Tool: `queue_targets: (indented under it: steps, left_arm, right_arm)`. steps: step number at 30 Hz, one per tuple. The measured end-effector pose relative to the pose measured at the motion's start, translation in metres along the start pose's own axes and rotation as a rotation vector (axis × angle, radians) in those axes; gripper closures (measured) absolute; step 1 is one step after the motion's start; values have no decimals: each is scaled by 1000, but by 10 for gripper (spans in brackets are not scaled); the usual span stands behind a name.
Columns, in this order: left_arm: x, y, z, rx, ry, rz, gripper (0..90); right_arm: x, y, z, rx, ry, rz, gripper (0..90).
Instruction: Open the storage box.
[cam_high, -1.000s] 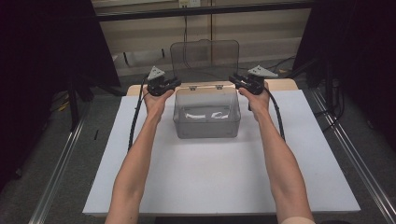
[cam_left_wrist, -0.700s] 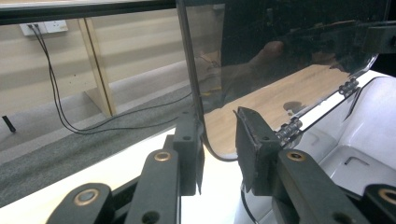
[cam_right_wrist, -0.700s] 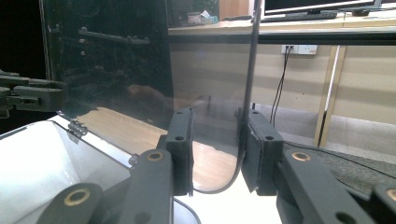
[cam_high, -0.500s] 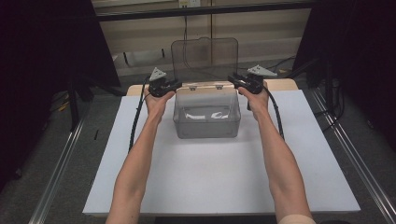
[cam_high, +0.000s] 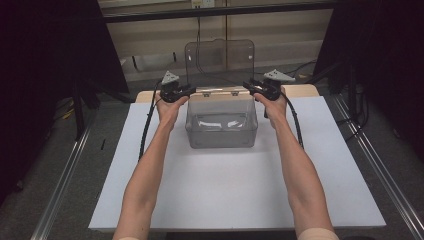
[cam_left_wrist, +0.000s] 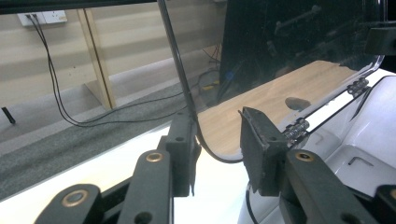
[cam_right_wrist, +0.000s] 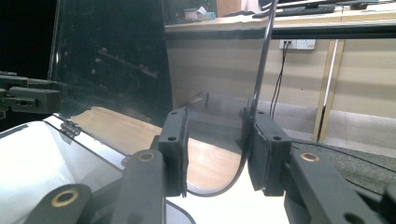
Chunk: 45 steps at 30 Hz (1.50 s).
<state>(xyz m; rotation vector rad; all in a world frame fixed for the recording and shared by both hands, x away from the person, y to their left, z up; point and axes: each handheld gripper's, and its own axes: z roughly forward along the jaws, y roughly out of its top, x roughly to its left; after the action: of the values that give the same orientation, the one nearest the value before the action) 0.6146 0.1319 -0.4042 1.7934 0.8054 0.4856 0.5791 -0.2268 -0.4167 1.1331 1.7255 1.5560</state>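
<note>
A clear plastic box (cam_high: 221, 134) stands on the white board, its hinged lid (cam_high: 220, 62) raised upright at the back. My left gripper (cam_high: 186, 90) is at the lid's lower left corner and my right gripper (cam_high: 250, 86) at its lower right corner. In the left gripper view the lid's edge (cam_left_wrist: 180, 70) runs down along one pad, with a wide gap to the other pad of the left gripper (cam_left_wrist: 217, 135). The right gripper (cam_right_wrist: 215, 126) shows the same, with the lid's edge (cam_right_wrist: 261, 60) against one pad. Both pairs of jaws have just been opening, with the lid's corners still between them.
The white board (cam_high: 225, 200) lies on a wooden table (cam_high: 300, 91). Pale small items (cam_high: 220, 122) lie in the box's bottom. Hinges (cam_left_wrist: 296, 128) join lid and box. Metal rails (cam_high: 380, 175) run along both sides, cables trail over the floor behind, and dark screens stand left and right.
Both hands have stayed at the lid's lower corners, and the lid stands upright as before.
</note>
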Motion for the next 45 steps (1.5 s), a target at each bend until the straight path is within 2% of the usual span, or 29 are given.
queue_targets:
  steps: [3, 17, 21, 25, 31, 33, 45]
  left_arm:
    - [0, 0, 0, 6, -4, -5, 643]
    - [0, 2, 3, 28, -3, -33, 620]
    - [-1, 2, 4, 23, -2, -57, 605]
    - [-1, 3, 5, 34, -4, -50, 592]
    - [0, 3, 6, 41, -6, -65, 574]
    - [0, 2, 6, 34, -10, -83, 567]
    - [1, 0, 9, 37, -15, -134, 543]
  right_arm:
    - [1, 0, 1, 1, -2, 6, 591]
    - [-1, -2, 4, 13, -18, 44, 629]
    - [-2, -2, 5, 21, -16, 75, 629]
    - [-2, -1, 6, 30, -18, 96, 621]
    - [-2, -1, 8, 38, -26, 129, 612]
    - [-1, 0, 10, 52, -31, 123, 598]
    - [-1, -1, 14, 74, -43, 164, 574]
